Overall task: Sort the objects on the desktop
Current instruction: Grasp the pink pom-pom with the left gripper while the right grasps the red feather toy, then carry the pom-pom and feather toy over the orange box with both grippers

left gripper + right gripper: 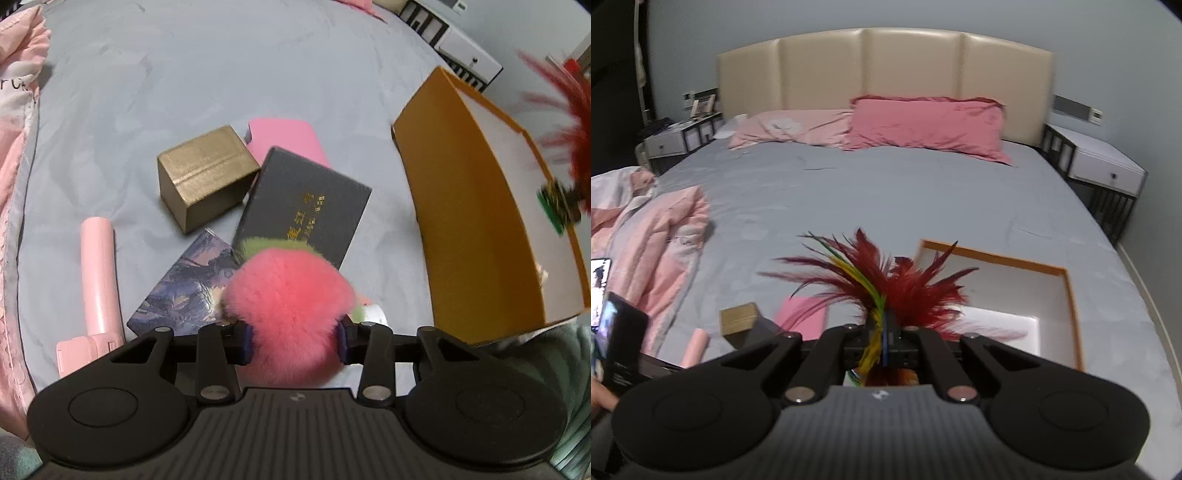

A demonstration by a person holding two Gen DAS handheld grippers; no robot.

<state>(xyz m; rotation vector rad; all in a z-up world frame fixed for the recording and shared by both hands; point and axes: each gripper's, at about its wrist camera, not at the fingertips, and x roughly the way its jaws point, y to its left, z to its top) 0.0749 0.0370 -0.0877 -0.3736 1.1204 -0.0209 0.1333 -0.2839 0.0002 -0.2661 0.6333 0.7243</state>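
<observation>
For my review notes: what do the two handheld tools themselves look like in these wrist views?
Both look alike: matte black plastic. The left tool has a ribbed body, two round discs at the sides, angular linkage arms with silver pivot screws, a small white logo in the middle, and dark blue pads. The right tool shows the same ribbed body, discs, silver screws and logo. No cables show.

Between our left fingers: the fluffy ball (pixel 291 299).
Just past them: we see the flat box (pixel 303 206) leaning on the cube box (pixel 207 177).
Left of them: the tube (pixel 99 273).
Right of them: the open box (pixel 461 206).
</observation>
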